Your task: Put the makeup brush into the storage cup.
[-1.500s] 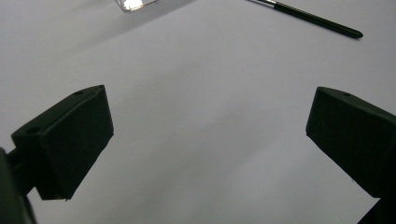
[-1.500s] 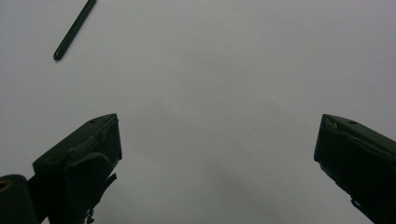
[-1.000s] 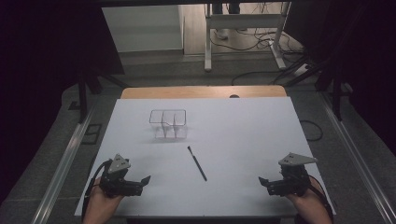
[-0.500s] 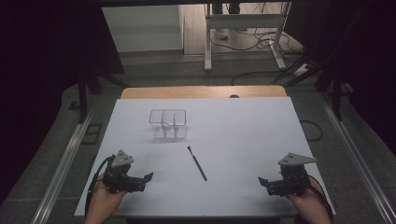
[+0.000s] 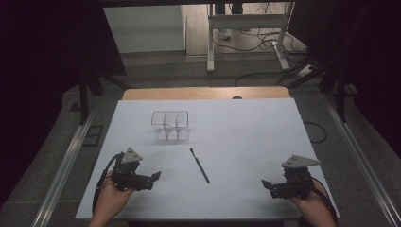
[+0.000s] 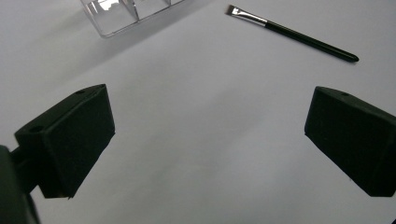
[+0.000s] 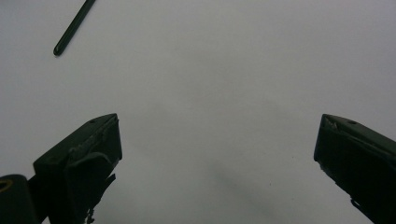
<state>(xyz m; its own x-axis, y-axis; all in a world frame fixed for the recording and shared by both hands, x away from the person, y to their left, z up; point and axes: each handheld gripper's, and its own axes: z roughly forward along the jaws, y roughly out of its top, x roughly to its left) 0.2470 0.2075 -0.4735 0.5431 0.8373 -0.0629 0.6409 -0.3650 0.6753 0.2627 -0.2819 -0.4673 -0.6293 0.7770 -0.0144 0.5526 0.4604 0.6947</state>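
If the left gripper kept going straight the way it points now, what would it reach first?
Probably the brush: the left gripper, jaws open, faces bare white table, with the brush lying across farther ahead. Depth is unclear.

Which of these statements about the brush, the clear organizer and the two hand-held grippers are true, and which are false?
1. The brush lies flat on the white table. True.
2. The brush stands inside the clear organizer. False: it lies apart, nearer the person.
3. The left hand-held gripper is open and empty. True.
4. The right hand-held gripper grips the brush. False: it is open, holding nothing.
5. The organizer's compartments look empty. True.
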